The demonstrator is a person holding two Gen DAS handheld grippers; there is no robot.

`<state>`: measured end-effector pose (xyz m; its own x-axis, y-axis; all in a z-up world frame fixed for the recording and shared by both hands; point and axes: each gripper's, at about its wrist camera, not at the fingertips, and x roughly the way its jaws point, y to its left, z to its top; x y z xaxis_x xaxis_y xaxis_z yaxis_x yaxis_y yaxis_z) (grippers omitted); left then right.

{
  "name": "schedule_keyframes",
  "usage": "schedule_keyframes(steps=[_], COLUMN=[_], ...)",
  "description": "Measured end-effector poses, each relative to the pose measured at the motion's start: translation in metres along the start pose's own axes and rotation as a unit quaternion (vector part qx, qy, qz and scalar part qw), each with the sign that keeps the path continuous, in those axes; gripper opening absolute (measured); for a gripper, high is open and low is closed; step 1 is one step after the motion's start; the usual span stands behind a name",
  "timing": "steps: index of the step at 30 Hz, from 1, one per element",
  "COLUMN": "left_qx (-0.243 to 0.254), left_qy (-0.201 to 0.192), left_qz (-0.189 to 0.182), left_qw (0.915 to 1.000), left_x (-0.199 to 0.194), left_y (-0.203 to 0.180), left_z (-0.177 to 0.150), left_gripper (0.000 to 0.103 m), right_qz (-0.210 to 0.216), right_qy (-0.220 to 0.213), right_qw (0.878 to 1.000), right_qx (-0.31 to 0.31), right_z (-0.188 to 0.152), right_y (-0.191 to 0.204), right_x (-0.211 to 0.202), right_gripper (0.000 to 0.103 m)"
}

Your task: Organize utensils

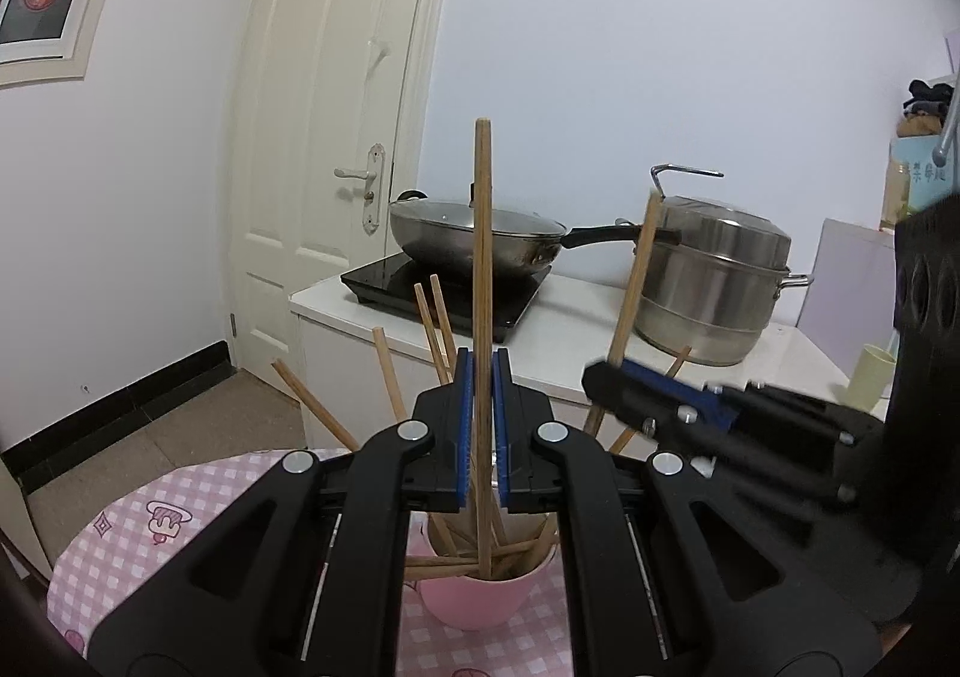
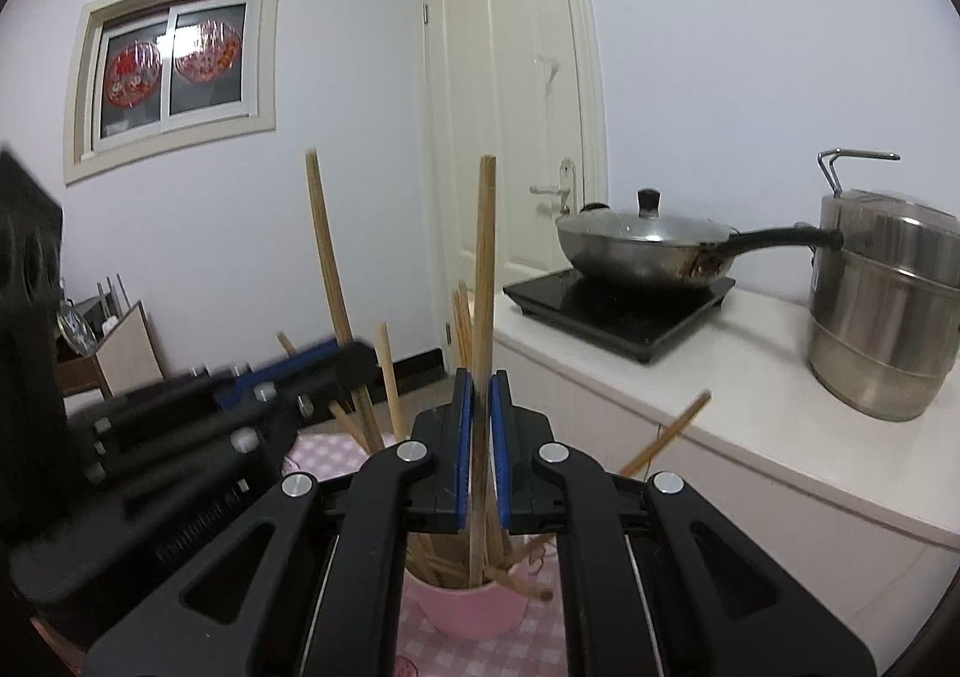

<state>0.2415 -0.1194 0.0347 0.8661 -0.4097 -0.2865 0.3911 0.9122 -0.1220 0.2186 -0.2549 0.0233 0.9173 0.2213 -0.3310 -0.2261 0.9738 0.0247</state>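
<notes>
While both cameras are looking over a pink cup (image 1: pixel 474 596) of wooden chopsticks (image 1: pixel 433 326) on a pink checked tablecloth (image 1: pixel 120 533), only the right wrist view is taking in the whole window (image 2: pixel 174 68) on the far left wall, and only the left wrist view is catching a pale yellow cup (image 1: pixel 870 377) at the counter's right end. Both are showing the lidded wok (image 2: pixel 642 245) on the induction hob (image 2: pixel 624 305) and the steel steamer pot (image 1: pixel 714 287).

The left gripper (image 1: pixel 482 377) is pinching one upright chopstick (image 1: pixel 483 269) narrowly between its blue pads, its lower end standing in the cup. The right gripper (image 2: pixel 482 395), just beside it and angled slightly downward, is clamping another chopstick (image 2: pixel 485 281) above the same cup (image 2: pixel 471 608).
</notes>
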Motion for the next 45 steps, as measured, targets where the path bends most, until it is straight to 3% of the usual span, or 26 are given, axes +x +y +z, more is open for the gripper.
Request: schedule_keyframes(steps=[15, 19, 24, 33, 34, 36, 37, 42, 45], left_qx=[0.002, 0.006, 0.007, 0.022, 0.022, 0.014, 0.011, 0.033, 0.026], left_qy=[0.030, 0.031, 0.021, 0.011, 0.011, 0.012, 0.008, -0.008, -0.013], left_qz=[-0.017, -0.021, -0.022, -0.016, -0.013, -0.010, -0.007, 0.037, 0.039], left_qw=[0.9994, 0.9993, 0.9995, 0.9996, 0.9996, 0.9998, 0.9999, 0.9988, 0.9988], left_x=[-0.006, -0.014, -0.027, -0.072, -0.077, -0.088, -0.093, -0.118, -0.133], left_y=[0.001, 0.000, -0.002, 0.002, 0.004, 0.009, 0.011, 0.008, 0.008], left_z=[0.004, 0.007, 0.011, 0.002, -0.001, -0.010, -0.014, -0.032, -0.039], left_gripper=[0.007, 0.007, 0.007, 0.007, 0.009, 0.037, 0.064, 0.064, 0.064], right_qz=[-0.005, -0.005, -0.006, -0.017, -0.022, -0.030, -0.034, -0.037, -0.040], right_qy=[0.017, 0.012, 0.004, -0.007, -0.008, -0.009, -0.008, -0.005, -0.011], right_qw=[1.000, 1.000, 1.000, 1.000, 1.000, 0.999, 0.999, 0.999, 0.999], right_qx=[0.002, 0.003, 0.004, -0.005, -0.006, -0.007, -0.006, 0.008, 0.015], right_z=[-0.009, -0.005, -0.001, -0.007, -0.010, -0.016, -0.021, -0.040, -0.049], right_y=[0.005, 0.007, 0.010, 0.019, 0.020, 0.022, 0.023, 0.031, 0.039], right_x=[-0.008, -0.016, -0.032, -0.071, -0.076, -0.084, -0.088, -0.103, -0.115], right_gripper=[0.006, 0.018, 0.021, 0.035, 0.037, 0.040, 0.041, 0.045, 0.052])
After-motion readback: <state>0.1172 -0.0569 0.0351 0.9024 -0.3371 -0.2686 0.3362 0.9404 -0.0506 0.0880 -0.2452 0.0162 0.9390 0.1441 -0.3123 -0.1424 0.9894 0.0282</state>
